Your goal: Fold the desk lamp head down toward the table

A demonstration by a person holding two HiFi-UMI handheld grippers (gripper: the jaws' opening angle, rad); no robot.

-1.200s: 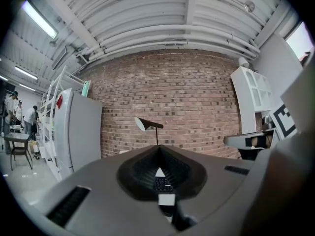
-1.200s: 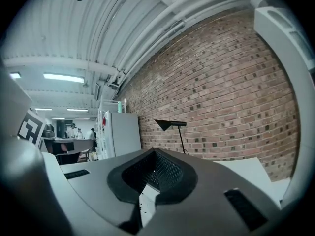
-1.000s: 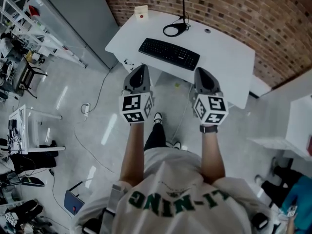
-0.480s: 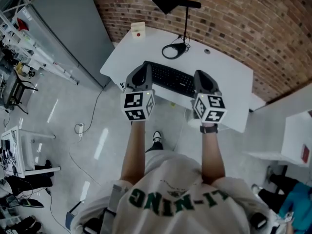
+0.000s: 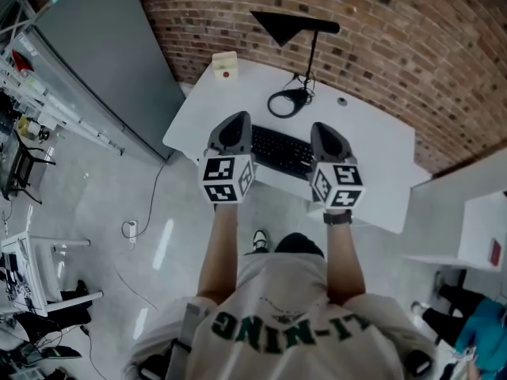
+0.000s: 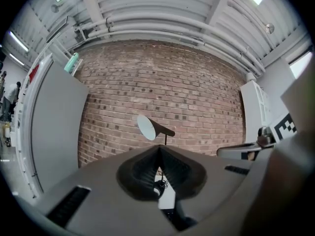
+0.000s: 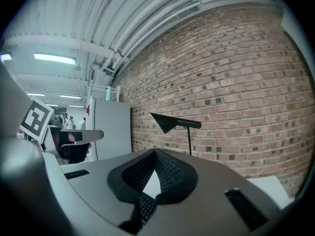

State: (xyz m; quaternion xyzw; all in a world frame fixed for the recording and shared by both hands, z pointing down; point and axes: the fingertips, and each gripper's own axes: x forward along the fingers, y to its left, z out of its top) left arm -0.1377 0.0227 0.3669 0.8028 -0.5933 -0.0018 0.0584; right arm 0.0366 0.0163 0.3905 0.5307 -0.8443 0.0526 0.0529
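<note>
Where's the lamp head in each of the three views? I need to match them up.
Head view: lamp head top centre, over the desk's far edge.
Left gripper view: lamp head at centre, just above the jaws.
Right gripper view: lamp head at centre, above the jaws.
Shared landmark: brick wall behind it.
</note>
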